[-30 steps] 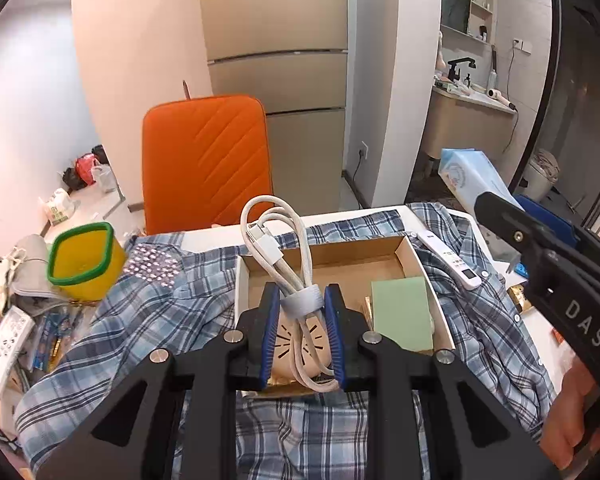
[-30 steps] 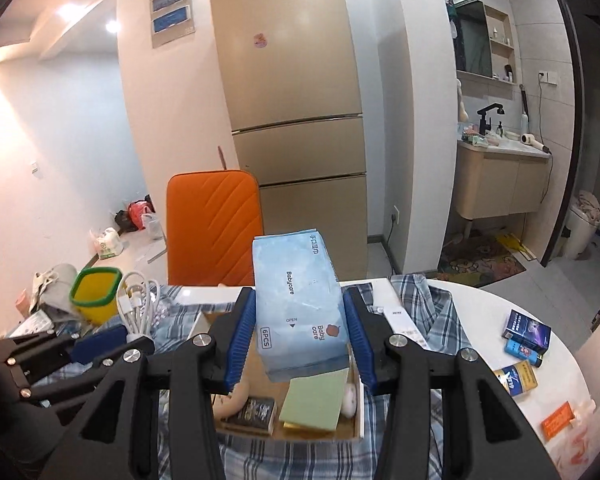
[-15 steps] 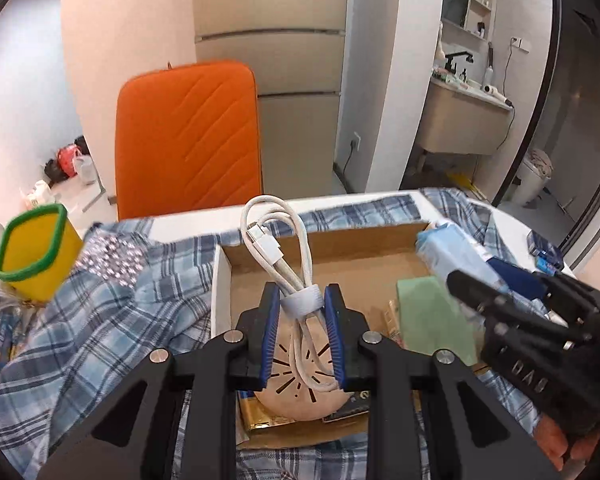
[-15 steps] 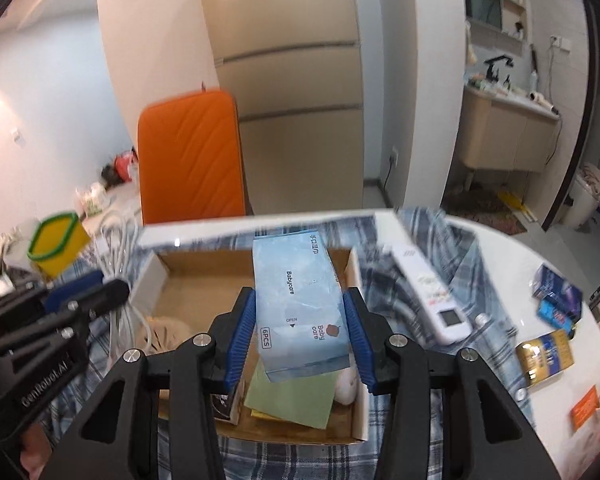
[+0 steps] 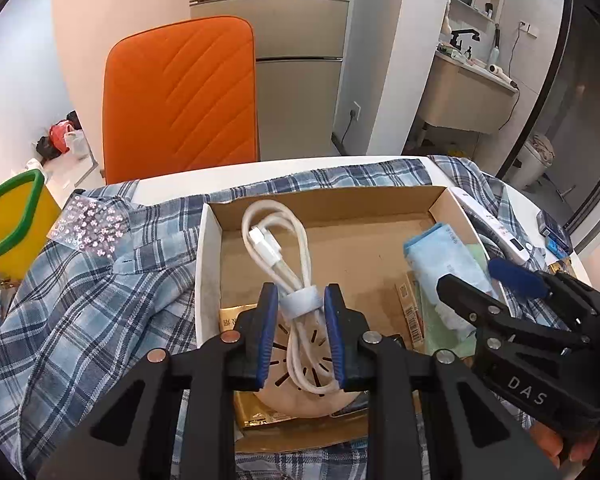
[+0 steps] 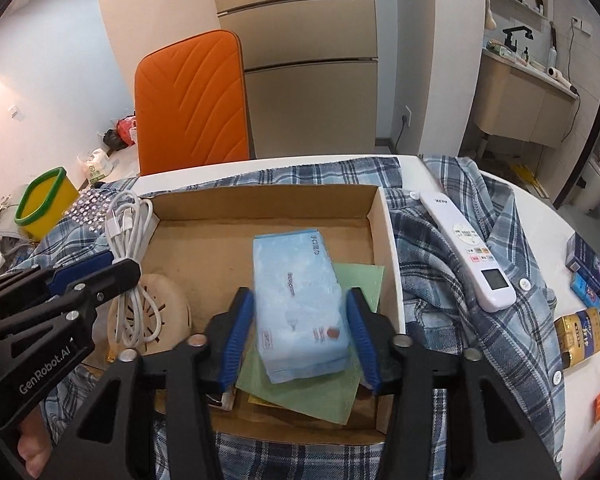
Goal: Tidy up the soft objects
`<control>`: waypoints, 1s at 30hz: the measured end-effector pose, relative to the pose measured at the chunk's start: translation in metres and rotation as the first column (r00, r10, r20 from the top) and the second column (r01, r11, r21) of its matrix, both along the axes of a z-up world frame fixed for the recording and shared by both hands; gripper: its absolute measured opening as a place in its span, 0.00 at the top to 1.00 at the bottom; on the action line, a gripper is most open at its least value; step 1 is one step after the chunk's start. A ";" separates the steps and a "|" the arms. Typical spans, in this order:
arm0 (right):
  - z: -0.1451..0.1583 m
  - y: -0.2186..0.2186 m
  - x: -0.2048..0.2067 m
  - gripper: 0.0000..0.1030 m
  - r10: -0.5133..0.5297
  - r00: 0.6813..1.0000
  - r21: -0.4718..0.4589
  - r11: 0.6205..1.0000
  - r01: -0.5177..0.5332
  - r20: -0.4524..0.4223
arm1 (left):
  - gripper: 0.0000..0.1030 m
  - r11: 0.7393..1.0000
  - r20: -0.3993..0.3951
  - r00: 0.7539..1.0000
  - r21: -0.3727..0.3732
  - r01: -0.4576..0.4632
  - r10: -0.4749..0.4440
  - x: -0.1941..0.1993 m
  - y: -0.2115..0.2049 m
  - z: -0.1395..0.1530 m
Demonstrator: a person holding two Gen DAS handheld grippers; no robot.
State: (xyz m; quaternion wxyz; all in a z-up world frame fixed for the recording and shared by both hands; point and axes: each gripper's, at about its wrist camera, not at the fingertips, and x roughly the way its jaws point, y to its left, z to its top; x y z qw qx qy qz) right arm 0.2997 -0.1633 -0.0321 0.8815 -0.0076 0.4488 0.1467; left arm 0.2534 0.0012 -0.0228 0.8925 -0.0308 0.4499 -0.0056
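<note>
Over the cardboard box (image 6: 380,216), the left gripper (image 5: 301,305) is pinching the bundled white cable (image 5: 284,256) near the box's left wall, while the right gripper (image 6: 300,322), jaws just opening, is straddling the blue tissue pack (image 6: 300,300) lying by the right wall.

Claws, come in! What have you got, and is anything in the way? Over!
Left claw shut on white cable. Right claw opening, blue tissue pack in cardboard box. Nothing blocking.
</note>
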 end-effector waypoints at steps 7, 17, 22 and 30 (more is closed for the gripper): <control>0.006 -0.009 0.000 0.29 -0.030 0.999 0.000 1.000 0.030 0.026 | 0.47 0.999 0.052 0.999 0.031 -0.016 0.014 -0.007 -0.002 0.008; 0.029 -0.022 -0.014 0.29 -0.058 0.994 0.013 0.998 0.057 0.098 | 0.24 0.998 0.229 0.973 0.063 0.008 -0.022 -0.041 -0.014 0.043; 0.055 -0.025 -0.045 0.23 -0.039 0.975 0.003 0.999 0.039 0.217 | 0.09 0.998 0.384 0.923 0.059 -0.010 -0.014 -0.076 -0.013 0.066; 0.085 -0.034 -0.104 0.17 -0.039 0.905 -0.016 0.999 0.051 0.423 | 0.00 0.997 0.615 0.789 0.057 -0.053 0.007 -0.144 -0.005 0.096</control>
